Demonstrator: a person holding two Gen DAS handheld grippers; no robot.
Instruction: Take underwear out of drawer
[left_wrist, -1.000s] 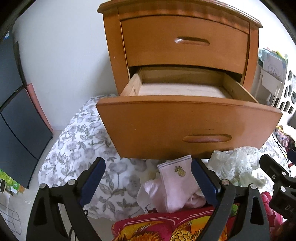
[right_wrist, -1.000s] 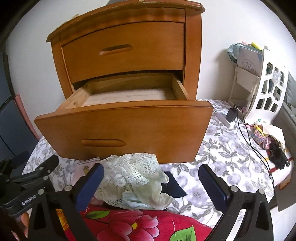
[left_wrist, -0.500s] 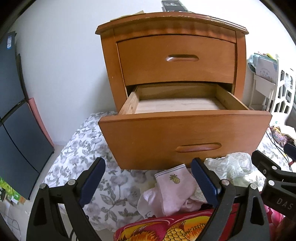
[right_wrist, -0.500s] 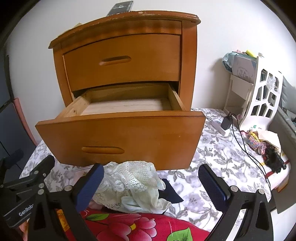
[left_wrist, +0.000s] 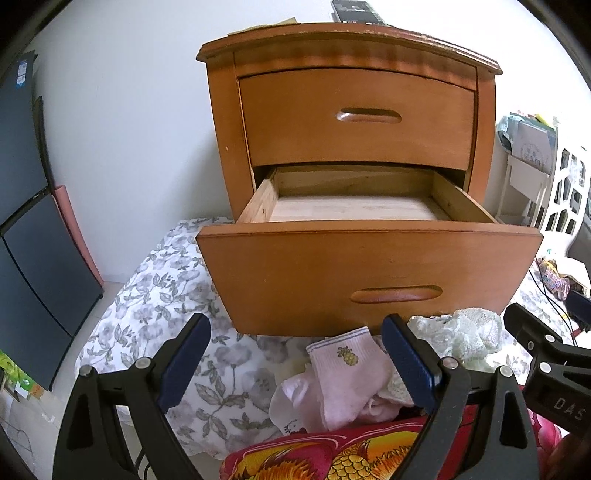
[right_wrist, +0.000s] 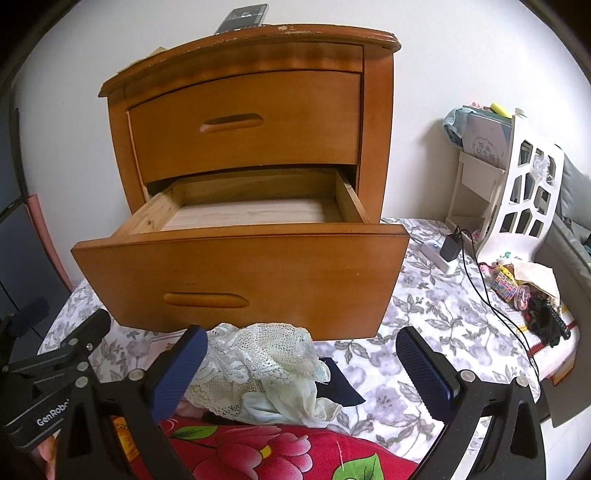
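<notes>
The wooden nightstand's lower drawer (left_wrist: 369, 273) (right_wrist: 240, 280) is pulled out, and the part of its pale floor that I can see is bare. In front of it on the bed lie pink underwear with a pineapple print (left_wrist: 343, 376) and a pale lace piece (left_wrist: 458, 336) (right_wrist: 266, 354) on top of a dark blue one (right_wrist: 340, 384). My left gripper (left_wrist: 295, 362) hangs open just before the pink pile, holding nothing. My right gripper (right_wrist: 303, 369) is open too, its fingers either side of the lace piece without touching it.
A floral sheet (right_wrist: 443, 317) covers the bed, with a red flowered blanket (right_wrist: 258, 454) at the near edge. A white rack (right_wrist: 517, 192), charger and cable (right_wrist: 450, 247) and small items lie to the right. A remote (right_wrist: 243, 16) sits on the nightstand top. Dark panels (left_wrist: 33, 258) stand at left.
Both grippers have drawn back and risen from the drawer, so the nightstand looks smaller and its top shows. The clothes pile has not moved.
</notes>
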